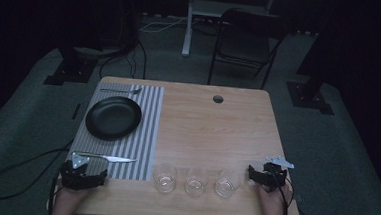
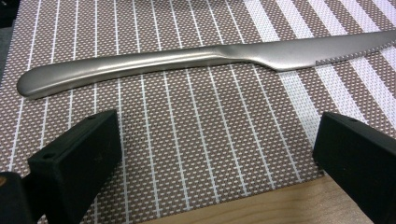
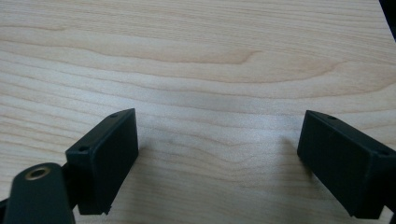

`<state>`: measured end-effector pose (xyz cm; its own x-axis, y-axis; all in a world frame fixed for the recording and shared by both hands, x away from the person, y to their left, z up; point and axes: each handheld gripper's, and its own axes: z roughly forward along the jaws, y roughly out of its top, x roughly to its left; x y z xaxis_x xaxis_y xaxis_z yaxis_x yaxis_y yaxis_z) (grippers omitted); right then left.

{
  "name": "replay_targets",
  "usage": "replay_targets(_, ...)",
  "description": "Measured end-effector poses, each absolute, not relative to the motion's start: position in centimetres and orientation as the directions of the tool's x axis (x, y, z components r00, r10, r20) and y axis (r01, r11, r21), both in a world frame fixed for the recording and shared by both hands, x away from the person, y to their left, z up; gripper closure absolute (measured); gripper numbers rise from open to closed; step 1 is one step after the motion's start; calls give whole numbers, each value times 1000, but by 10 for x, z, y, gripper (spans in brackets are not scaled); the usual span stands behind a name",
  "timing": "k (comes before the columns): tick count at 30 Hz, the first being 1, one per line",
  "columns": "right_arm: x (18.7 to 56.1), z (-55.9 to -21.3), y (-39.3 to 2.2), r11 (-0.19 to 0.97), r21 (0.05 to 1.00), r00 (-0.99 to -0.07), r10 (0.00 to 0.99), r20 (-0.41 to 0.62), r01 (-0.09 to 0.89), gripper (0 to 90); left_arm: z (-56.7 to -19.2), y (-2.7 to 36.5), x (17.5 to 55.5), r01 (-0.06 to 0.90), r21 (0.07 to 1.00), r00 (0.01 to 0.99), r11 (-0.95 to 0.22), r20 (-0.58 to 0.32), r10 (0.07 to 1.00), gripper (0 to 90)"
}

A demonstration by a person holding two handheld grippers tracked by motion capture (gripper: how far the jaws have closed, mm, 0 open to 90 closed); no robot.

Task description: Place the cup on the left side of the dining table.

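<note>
A steel knife (image 1: 110,158) lies across the near end of the striped placemat (image 1: 149,130); in the left gripper view the knife (image 2: 187,58) runs left to right just beyond the jaws. My left gripper (image 1: 81,176) sits at the mat's near left corner, open, with nothing between its jaws (image 2: 219,158). My right gripper (image 1: 268,175) rests at the table's near right, open over bare wood (image 3: 219,154). A black plate (image 1: 113,117) sits on the mat, and a spoon (image 1: 122,90) lies beyond it. Three empty glasses (image 1: 196,181) stand in a row between the grippers.
The wooden table (image 1: 217,129) has a round cable hole (image 1: 218,98) near its far edge. Beyond the table stand a folding chair (image 1: 247,41) and a white stand (image 1: 188,22). Cables trail over the carpet at the left.
</note>
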<state>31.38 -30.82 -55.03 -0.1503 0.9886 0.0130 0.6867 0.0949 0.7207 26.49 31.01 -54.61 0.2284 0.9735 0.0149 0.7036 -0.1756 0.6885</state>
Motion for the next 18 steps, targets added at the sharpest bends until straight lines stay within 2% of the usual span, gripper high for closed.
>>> replay_targets(9, 314, -550, -308, 94, 720, -149, 989, 14, 687, 120, -542, 314, 255, 699, 667, 301, -256, 50, 952, 21)
replay_targets(13, 314, -550, -308, 94, 720, -149, 989, 14, 687, 120, -534, 317, 249, 672, 693, 348, -260, 14, 937, 21)
replay_targets(18, 314, -550, -308, 95, 721, -150, 989, 13, 687, 119, -536, 314, 249, 670, 682, 408, -293, -9, 913, 22)
